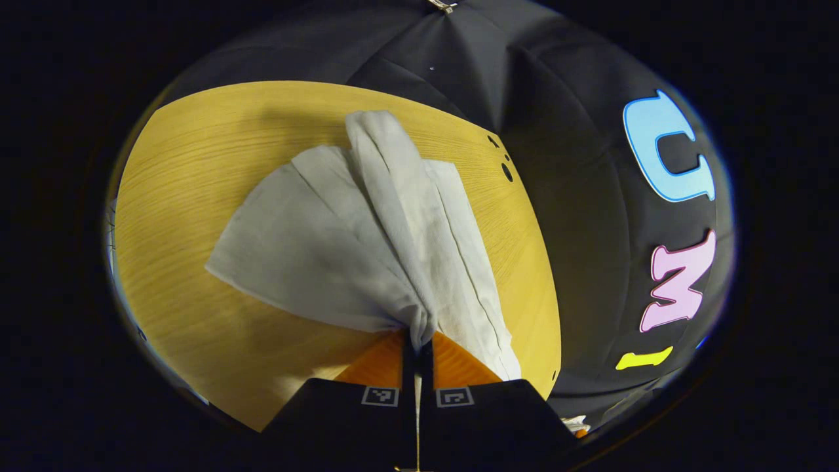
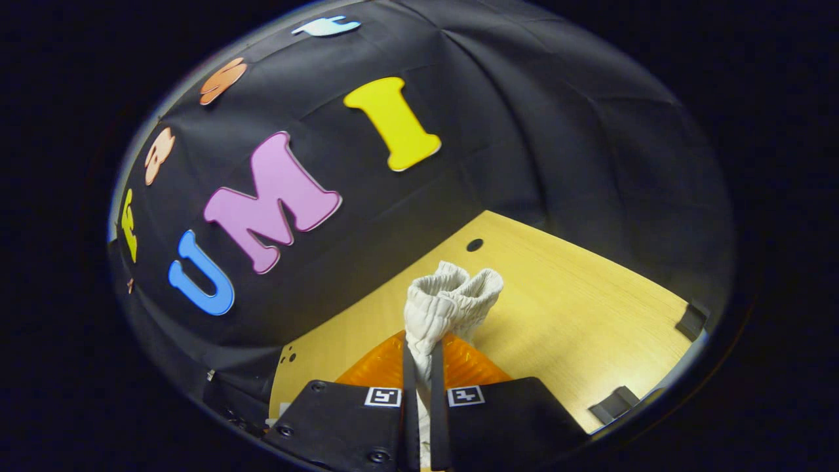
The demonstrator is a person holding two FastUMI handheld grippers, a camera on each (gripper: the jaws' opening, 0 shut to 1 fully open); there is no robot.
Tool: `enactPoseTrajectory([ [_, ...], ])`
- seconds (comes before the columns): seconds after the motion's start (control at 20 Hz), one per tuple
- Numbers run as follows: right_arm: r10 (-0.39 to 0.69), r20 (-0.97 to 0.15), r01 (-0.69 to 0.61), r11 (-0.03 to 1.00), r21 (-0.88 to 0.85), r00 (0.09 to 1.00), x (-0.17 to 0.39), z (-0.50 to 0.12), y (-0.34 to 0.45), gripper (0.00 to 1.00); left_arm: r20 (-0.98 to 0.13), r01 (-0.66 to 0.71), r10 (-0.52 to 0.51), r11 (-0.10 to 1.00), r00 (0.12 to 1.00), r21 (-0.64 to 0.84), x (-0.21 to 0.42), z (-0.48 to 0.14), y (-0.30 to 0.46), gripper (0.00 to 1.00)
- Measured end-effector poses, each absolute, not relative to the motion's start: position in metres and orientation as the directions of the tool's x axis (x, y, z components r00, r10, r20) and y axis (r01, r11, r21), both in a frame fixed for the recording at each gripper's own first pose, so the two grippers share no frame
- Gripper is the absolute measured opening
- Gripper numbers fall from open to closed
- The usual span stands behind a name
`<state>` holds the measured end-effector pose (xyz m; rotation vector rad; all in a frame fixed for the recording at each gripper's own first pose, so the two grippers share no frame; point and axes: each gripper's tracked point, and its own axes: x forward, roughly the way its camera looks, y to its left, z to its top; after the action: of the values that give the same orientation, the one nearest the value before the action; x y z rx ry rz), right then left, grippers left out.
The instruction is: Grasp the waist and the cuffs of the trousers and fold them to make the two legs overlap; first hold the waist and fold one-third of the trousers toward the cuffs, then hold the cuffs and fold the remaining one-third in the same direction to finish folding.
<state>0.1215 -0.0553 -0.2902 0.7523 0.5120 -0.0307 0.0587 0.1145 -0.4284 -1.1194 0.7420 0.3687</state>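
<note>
In the left gripper view we see our left gripper [image 1: 417, 347] at the bottom, its two fingers drawn close together with a bunch of pale cloth pinched between them. That cloth belongs to the trousers [image 1: 354, 242], which fan out from the pinch toward the far side of the wooden table [image 1: 196, 196]. A broad, flat panel of the trousers spreads to the left and lies on the table top, while a narrower fold rises up the middle and reaches toward the table's far edge. Another strip of the same cloth runs down the right side, close to the table's right edge. A few small dark holes [image 1: 506, 172] sit in the table near its far right edge, just beyond the trousers.

In the right gripper view our right gripper [image 2: 423, 367] is also nearly closed, both fingers pressing on a gathered, ribbed end of the trousers [image 2: 449, 298]. This bunched end stands up above the fingertips, lifted off the table [image 2: 590, 314], and opens at the top into a small ruffled loop. Whether it is the waistband or a cuff we cannot tell. A single dark hole [image 2: 474, 245] shows in the table beyond it, near the far edge. Two dark brackets [image 2: 691, 319] sit along the table's right edge.
</note>
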Motion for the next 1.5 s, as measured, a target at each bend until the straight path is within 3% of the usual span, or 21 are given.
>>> enactPoseTrajectory([
  [0.25,0.283,-0.428,0.058,0.775,0.630,0.858,0.132,-0.266,0.034,0.11,-0.692,-0.600,-0.106,0.418,0.714,-0.682,0.056,-0.427,0.115,0.06],
  [0.55,0.389,-0.471,-0.038,0.801,0.597,0.792,0.143,-0.286,0.127,0.11,-0.690,-0.585,-0.129,0.434,0.713,-0.686,0.060,-0.427,0.114,0.07],
  [1.1,0.564,-0.592,-0.266,0.814,0.517,0.575,0.080,-0.340,0.277,0.11,-0.670,-0.568,-0.164,0.409,0.724,-0.714,0.066,-0.429,0.112,0.06],
  [1.25,0.609,-0.633,-0.306,0.791,0.529,0.478,0.051,-0.359,0.306,0.18,-0.666,-0.567,-0.169,0.401,0.727,-0.720,0.067,-0.429,0.113,0.06],
  [1.45,0.678,-0.633,-0.250,0.731,0.634,0.374,0.030,-0.369,0.332,0.27,-0.663,-0.569,-0.171,0.389,0.729,-0.725,0.067,-0.429,0.111,0.06],
  [1.5,0.692,-0.627,-0.232,0.717,0.658,0.358,0.027,-0.368,0.334,0.42,-0.663,-0.571,-0.170,0.383,0.729,-0.726,0.067,-0.429,0.112,0.06],
])
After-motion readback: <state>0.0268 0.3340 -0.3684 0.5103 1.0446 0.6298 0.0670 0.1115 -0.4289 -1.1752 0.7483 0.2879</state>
